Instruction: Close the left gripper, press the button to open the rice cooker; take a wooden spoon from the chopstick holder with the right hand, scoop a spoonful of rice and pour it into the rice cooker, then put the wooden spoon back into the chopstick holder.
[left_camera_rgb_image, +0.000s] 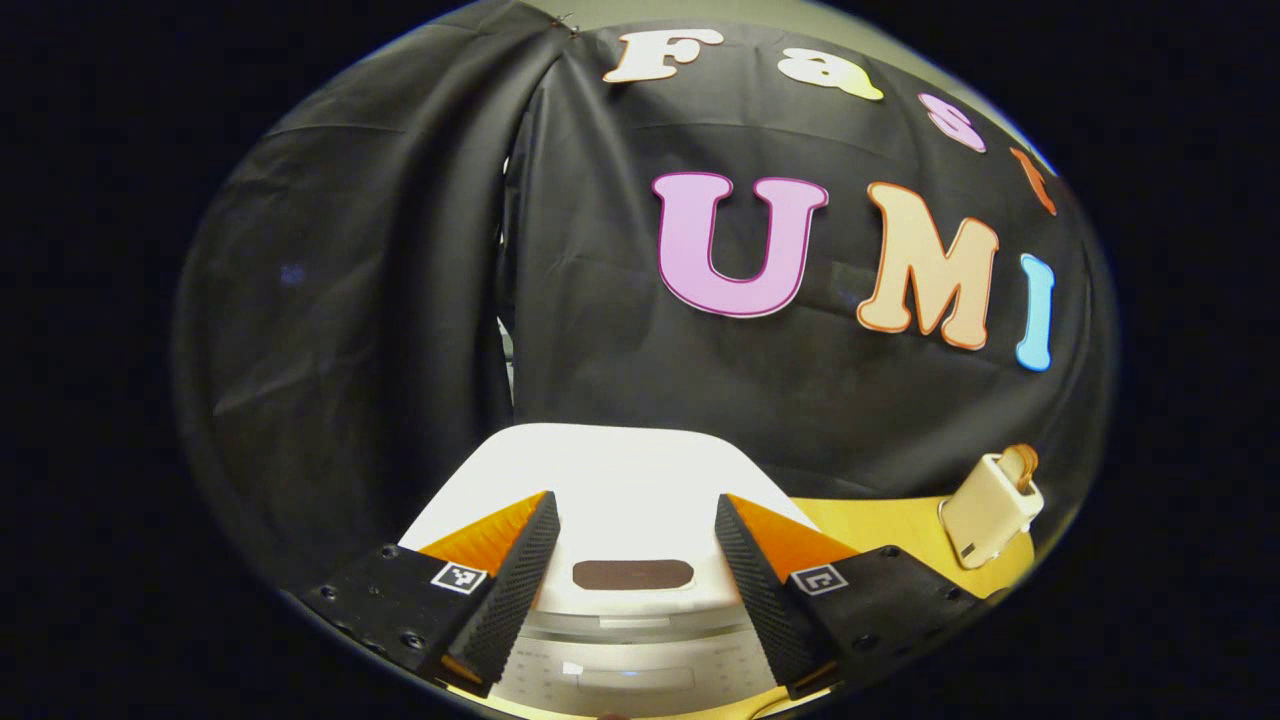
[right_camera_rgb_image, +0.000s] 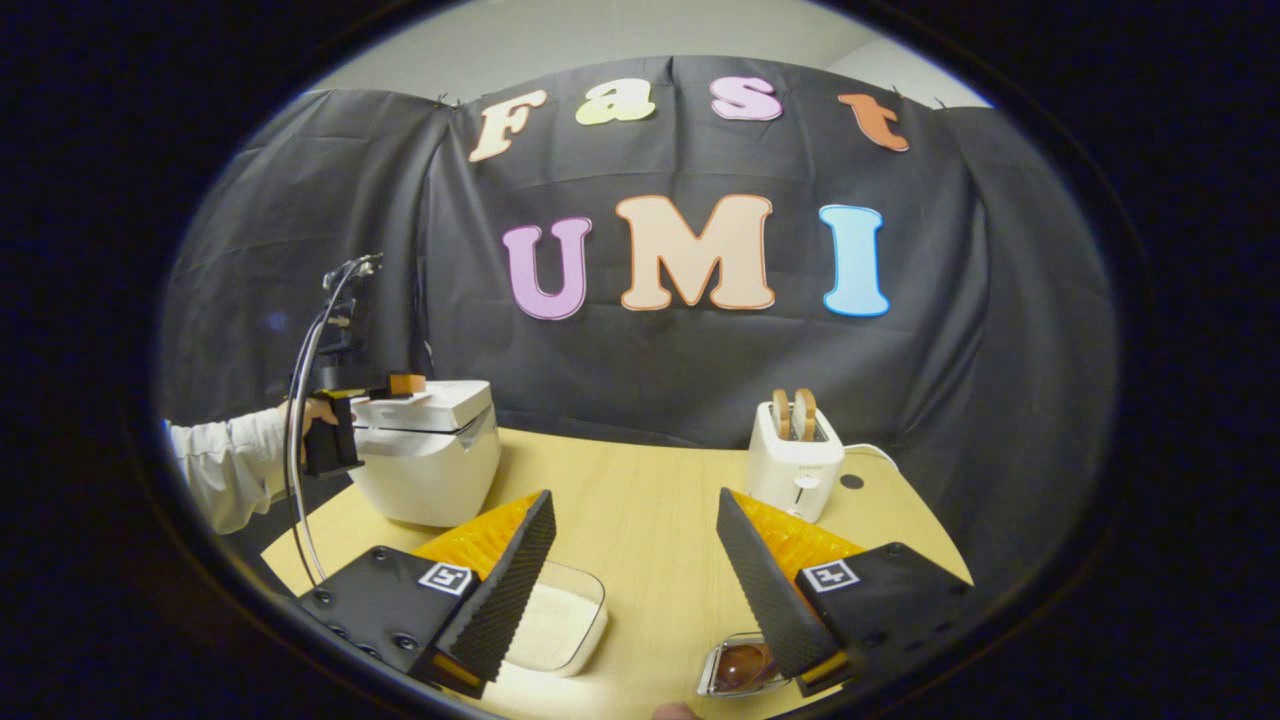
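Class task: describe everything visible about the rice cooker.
The rice cooker is white, glossy and rounded, looking plastic, with its lid shut. A dark oval panel sits on the lid's front. It stands upright at the left end of the table. The left gripper hovers over its lid; contact is unclear.

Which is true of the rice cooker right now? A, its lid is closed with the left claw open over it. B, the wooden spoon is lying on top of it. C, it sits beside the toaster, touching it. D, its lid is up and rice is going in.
A: the rice cooker has its lid down, and the left claw sits open above it, fingers apart.
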